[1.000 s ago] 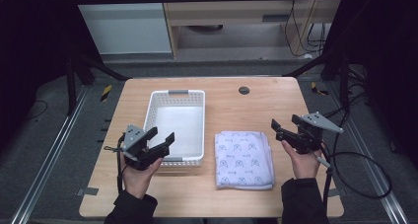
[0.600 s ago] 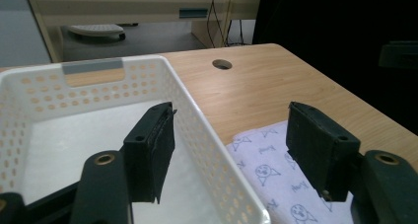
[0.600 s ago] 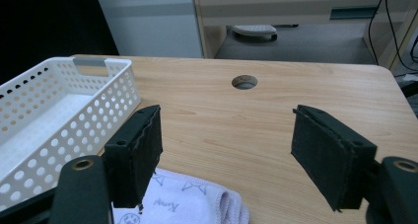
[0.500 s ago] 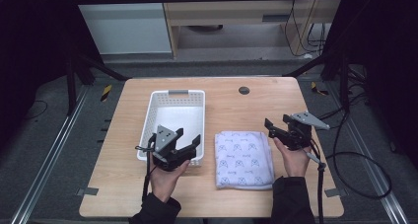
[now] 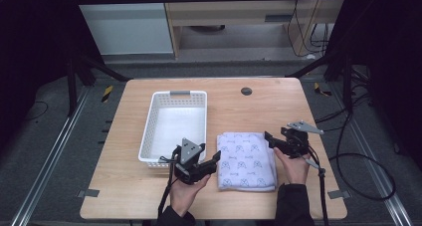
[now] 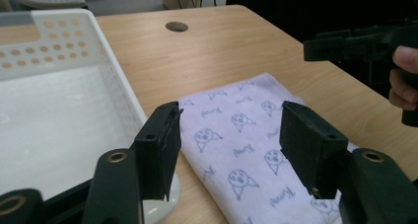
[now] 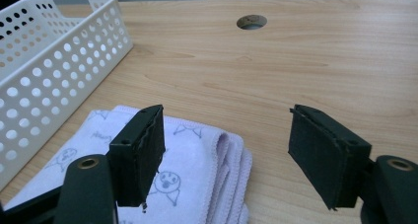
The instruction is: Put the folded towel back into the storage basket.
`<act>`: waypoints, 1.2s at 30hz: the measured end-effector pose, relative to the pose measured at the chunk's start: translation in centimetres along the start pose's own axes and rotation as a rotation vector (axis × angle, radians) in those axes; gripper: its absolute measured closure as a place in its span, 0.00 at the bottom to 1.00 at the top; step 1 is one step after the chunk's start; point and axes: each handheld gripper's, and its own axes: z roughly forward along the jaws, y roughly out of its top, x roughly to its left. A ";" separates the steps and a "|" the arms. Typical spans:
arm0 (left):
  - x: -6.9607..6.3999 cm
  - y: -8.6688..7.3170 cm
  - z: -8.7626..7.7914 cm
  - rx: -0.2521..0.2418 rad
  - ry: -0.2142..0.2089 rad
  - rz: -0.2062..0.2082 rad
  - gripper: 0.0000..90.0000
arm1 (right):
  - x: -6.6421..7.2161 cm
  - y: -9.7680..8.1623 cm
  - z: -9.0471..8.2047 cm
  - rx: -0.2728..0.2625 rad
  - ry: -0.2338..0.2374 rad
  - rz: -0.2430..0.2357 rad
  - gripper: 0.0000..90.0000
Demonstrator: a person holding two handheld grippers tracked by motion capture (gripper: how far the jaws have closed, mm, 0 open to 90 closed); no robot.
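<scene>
A folded lilac towel (image 5: 247, 160) printed with small cartoon faces lies flat on the wooden table, just right of a white perforated basket (image 5: 155, 117) that stands empty. My left gripper (image 5: 211, 156) hovers low at the towel's left edge. In the left gripper view its jaws (image 6: 231, 110) are open, one over the basket's near corner (image 6: 123, 100) and one over the towel (image 6: 236, 145). My right gripper (image 5: 270, 139) is at the towel's far right corner (image 7: 197, 150), open (image 7: 226, 113), one jaw above the cloth and one above bare wood. Both sets of jaws have just been closing, and neither presses on anything.
A round cable hole (image 5: 246, 91) sits near the table's far edge. Bare wood lies beyond the towel and to its right. Cables (image 5: 366, 159) trail on the floor at the right, and metal rails (image 5: 45, 166) run along the left.
My left gripper has moved right from the basket's front left side to the towel's left edge. The right gripper has come down and left to the towel's far right corner.
</scene>
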 end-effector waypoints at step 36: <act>-2.0 -5.9 3.7 0.147 -0.012 -0.021 0.51 | -0.5 -3.0 2.5 0.115 0.019 -0.006 0.36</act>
